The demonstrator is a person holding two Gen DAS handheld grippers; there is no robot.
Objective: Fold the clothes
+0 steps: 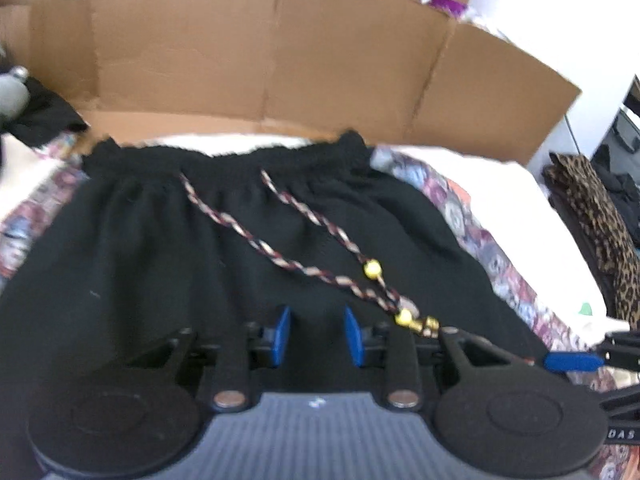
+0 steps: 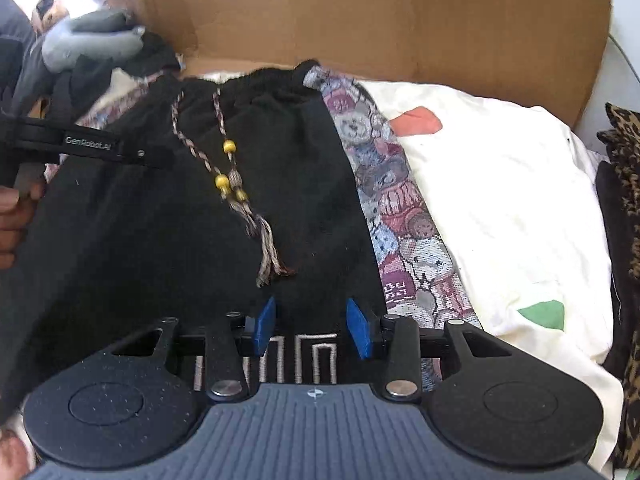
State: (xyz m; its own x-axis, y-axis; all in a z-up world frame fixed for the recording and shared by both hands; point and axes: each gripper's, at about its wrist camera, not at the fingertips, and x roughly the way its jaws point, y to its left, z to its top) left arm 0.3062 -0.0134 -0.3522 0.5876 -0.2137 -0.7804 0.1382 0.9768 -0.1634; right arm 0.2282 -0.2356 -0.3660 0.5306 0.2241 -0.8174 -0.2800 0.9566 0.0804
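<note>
Black drawstring shorts (image 1: 168,240) lie flat mid-frame on the patterned bedspread (image 2: 400,216), not yet folded. Left hand-held gripper (image 1: 316,336) and right hand-held gripper (image 2: 312,326) hover narrowly parted, holding nothing.

One black garment (image 1: 200,248) with two braided drawstrings (image 1: 224,216); three yellow beads (image 2: 229,146) on those cords, two near the tassel, one above. One patterned blanket (image 2: 400,216) under the garment, one cream sheet (image 2: 500,200) right of it, one cardboard sheet (image 1: 260,52) behind. Two grippers: left gripper (image 1: 316,334), right gripper (image 2: 312,326)
</note>
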